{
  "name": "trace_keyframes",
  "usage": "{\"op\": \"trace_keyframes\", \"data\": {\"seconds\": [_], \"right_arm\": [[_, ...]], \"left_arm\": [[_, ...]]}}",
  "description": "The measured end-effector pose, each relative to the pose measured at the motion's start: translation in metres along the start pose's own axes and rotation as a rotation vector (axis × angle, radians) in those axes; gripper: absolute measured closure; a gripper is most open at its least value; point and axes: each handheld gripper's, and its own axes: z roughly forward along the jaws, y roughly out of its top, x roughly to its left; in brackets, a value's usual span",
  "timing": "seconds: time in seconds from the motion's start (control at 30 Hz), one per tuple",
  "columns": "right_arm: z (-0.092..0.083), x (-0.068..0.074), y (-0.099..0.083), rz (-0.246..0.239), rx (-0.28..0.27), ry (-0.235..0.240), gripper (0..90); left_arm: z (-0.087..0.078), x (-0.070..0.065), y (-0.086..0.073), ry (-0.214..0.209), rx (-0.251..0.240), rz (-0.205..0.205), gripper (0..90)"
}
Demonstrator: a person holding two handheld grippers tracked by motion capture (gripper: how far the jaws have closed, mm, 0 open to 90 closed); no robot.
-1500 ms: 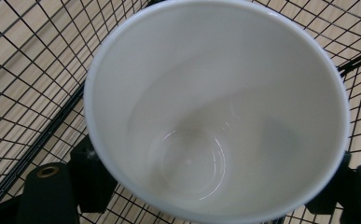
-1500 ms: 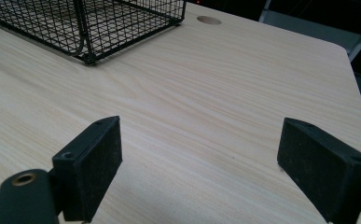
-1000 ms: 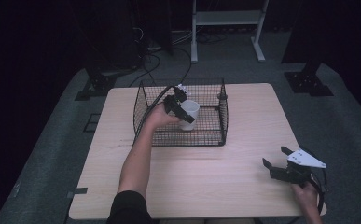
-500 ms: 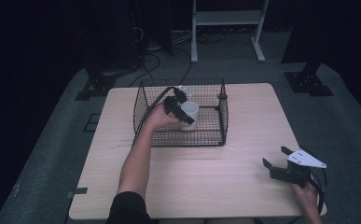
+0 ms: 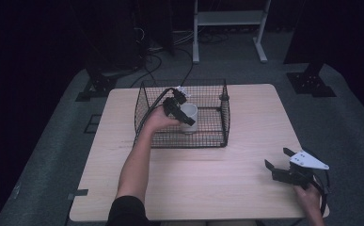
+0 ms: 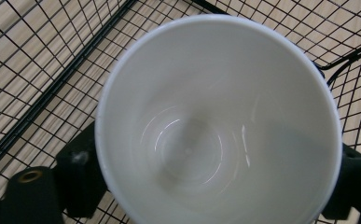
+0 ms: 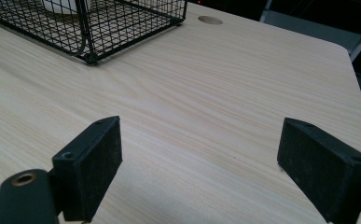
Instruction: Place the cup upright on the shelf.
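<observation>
A white mug (image 5: 191, 114) stands inside a black wire basket (image 5: 182, 141) at the middle back of the wooden table (image 5: 208, 188). My left gripper (image 5: 184, 117) reaches down into the basket and is shut on the mug. In the left gripper view I look straight down into the empty mug (image 6: 215, 126), with one black jaw pressed on each side of it and the basket's mesh (image 6: 38, 70) below. Near the table's front right corner my right gripper (image 5: 277, 158) is held open just above the wood, nothing between its pads (image 7: 92, 163).
In the right gripper view a corner of the basket (image 7: 122, 23) stands ahead to the left, and a round hole (image 7: 210, 20) sits in the tabletop farther back. Beyond the table are a white metal stand (image 5: 229, 19), cables and dark equipment feet on the grey floor.
</observation>
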Motion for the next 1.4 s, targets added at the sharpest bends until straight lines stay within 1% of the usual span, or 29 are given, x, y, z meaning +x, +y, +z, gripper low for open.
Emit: {"op": "trace_keyframes", "data": {"seconds": [0.03,0.07,0.1,0.17,0.2,0.3,0.37,0.4,0.43,0.53,0.57,0.63,0.67,0.7,0.73,0.8,0.87,0.9,0.93,1.03,1.1,1.17,1.23,1.4], "right_arm": [[0.0,0.0,0.0,0.0,0.0,0.0,13.1],[0.0,0.0,0.0,-0.001,0.001,0.001,13.1],[0.0,0.0,0.0,-0.001,0.001,0.001,13.1],[0.0,0.0,0.0,-0.005,0.0,0.001,13.1],[0.0,0.0,0.0,-0.005,0.0,0.002,13.1],[0.0,0.0,0.0,-0.003,-0.001,0.003,13.1],[0.0,0.0,0.0,-0.003,-0.001,0.002,13.1],[0.0,0.0,0.0,-0.003,-0.001,0.002,13.1],[0.0,0.0,0.0,-0.001,0.0,0.002,13.1],[0.0,0.0,0.0,0.001,0.0,0.001,13.1],[0.0,0.0,0.0,0.002,0.0,0.001,13.1],[0.0,0.0,0.0,0.004,0.001,0.0,13.1],[0.0,0.0,0.0,0.005,0.001,-0.001,13.1],[0.0,-0.001,0.0,0.005,0.001,-0.001,13.1],[0.0,-0.001,0.0,0.005,0.001,-0.001,13.1],[0.0,0.0,0.0,0.005,0.0,-0.002,13.1],[0.0,-0.001,0.0,0.006,0.001,-0.001,13.1],[0.0,-0.001,0.0,0.006,0.0,-0.001,13.1],[-0.001,-0.001,0.0,0.006,0.001,-0.001,13.1],[0.0,0.0,0.0,0.004,0.001,0.0,13.1],[0.0,0.0,0.0,0.003,0.002,-0.001,13.1],[0.0,0.0,0.0,0.003,0.002,-0.002,13.1],[0.0,0.0,0.0,0.003,0.003,-0.002,13.1],[0.0,0.0,0.0,0.003,0.004,-0.004,13.1]], "left_arm": [[0.0,0.0,0.0,0.001,0.001,0.004,14.1],[-0.001,-0.002,0.0,-0.007,0.003,-0.001,10.9],[-0.001,-0.002,0.0,-0.007,0.003,-0.001,9.8],[-0.003,-0.003,0.0,-0.004,0.002,-0.002,8.9],[-0.007,-0.004,0.001,0.006,-0.005,0.005,7.8],[-0.011,-0.006,0.002,0.003,-0.014,0.007,7.7],[-0.013,-0.008,0.002,0.014,-0.015,0.02,7.6],[-0.015,-0.008,0.002,0.01,-0.023,0.017,7.4],[-0.017,-0.01,0.003,0.018,-0.032,0.021,7.2],[-0.019,-0.012,0.003,0.009,-0.035,0.023,6.1],[-0.02,-0.013,0.003,0.006,-0.037,0.029,6.1],[-0.023,-0.015,0.004,0.018,-0.046,0.03,6.1],[-0.024,-0.015,0.004,0.015,-0.051,0.029,6.1],[-0.025,-0.016,0.004,0.016,-0.054,0.033,6.1],[-0.027,-0.018,0.004,0.027,-0.055,0.041,6.1],[-0.031,-0.019,0.005,0.032,-0.06,0.041,6.1],[-0.034,-0.02,0.004,0.042,-0.055,0.046,6.1],[-0.036,-0.021,0.004,0.04,-0.059,0.046,6.1],[-0.039,-0.022,0.002,0.035,-0.088,0.042,6.1],[-0.044,-0.024,-0.001,0.05,-0.086,0.045,6.1],[-0.046,-0.024,-0.004,0.05,-0.09,0.046,6.1],[-0.05,-0.027,-0.007,0.048,-0.105,0.044,6.1],[-0.053,-0.029,-0.01,0.056,-0.111,0.053,6.1],[-0.059,-0.034,-0.014,0.052,-0.123,0.058,6.1]]}}
